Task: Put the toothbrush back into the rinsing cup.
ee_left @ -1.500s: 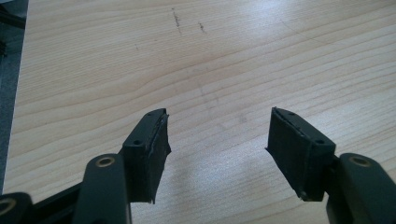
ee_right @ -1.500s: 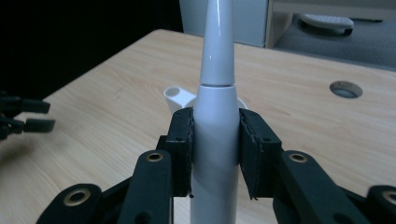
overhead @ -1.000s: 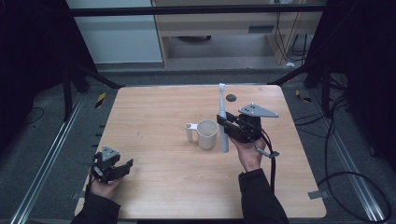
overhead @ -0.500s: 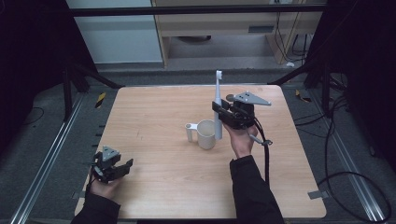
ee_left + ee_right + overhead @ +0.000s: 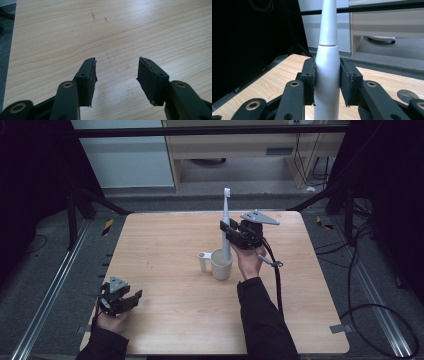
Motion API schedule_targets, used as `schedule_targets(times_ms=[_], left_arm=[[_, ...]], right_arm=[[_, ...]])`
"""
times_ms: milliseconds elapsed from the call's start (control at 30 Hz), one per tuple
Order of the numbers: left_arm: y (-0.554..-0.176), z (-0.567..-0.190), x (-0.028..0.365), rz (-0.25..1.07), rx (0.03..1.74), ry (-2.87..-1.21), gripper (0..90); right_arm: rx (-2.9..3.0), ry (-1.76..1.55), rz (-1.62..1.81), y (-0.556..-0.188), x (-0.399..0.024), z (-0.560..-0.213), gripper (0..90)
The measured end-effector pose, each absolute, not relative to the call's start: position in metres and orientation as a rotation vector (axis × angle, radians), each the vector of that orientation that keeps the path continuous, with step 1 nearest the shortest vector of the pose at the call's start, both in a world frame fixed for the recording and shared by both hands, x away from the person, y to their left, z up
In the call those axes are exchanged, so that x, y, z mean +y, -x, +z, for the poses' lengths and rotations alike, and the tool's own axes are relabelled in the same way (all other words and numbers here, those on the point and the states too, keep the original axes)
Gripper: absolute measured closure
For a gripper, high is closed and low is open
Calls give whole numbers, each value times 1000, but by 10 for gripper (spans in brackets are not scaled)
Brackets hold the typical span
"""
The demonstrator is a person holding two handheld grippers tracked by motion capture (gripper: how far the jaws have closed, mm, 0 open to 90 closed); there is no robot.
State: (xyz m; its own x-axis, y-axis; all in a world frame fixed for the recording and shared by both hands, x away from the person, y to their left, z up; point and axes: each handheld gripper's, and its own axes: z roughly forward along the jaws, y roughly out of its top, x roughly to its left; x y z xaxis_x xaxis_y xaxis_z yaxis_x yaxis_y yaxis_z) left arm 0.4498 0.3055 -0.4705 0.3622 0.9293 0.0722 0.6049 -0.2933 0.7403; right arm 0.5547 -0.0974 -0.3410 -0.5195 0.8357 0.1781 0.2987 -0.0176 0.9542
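Toothbrush (image 5: 226, 222) handling, items largest to smallest:

1. Desk (image 5: 165, 250): wooden, fills the centre of the high view.
2. Mug (image 5: 220, 263): white, handle to its left, stands at frame centre.
3. Toothbrush: upright, its lower end in the mug, head pointing to the upper frame.
4. Right tongs (image 5: 229, 232): clamped on the toothbrush body, just above the mug rim.
5. Left tongs (image 5: 131, 298): apart, holding nothing, lower left of the frame.

Risk: a sideways pull on the tall toothbrush could lever against the rim and tip the mug, which nothing braces.
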Motion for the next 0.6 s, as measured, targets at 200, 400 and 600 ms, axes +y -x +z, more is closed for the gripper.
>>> schedule_targets(times_ms=[200, 400, 600], left_arm=[[-450, -470, 305, 676, 1321, -2010, 496], [-449, -470, 304, 677, 1317, -2013, 495], [-450, -471, 305, 676, 1319, -2016, 493]], right_arm=[[1821, -1200, 1547, -565, -94, -350, 674], [1841, -1211, 1520, -571, -89, -357, 674], [1878, -1230, 1489, -574, -87, -368, 673]])
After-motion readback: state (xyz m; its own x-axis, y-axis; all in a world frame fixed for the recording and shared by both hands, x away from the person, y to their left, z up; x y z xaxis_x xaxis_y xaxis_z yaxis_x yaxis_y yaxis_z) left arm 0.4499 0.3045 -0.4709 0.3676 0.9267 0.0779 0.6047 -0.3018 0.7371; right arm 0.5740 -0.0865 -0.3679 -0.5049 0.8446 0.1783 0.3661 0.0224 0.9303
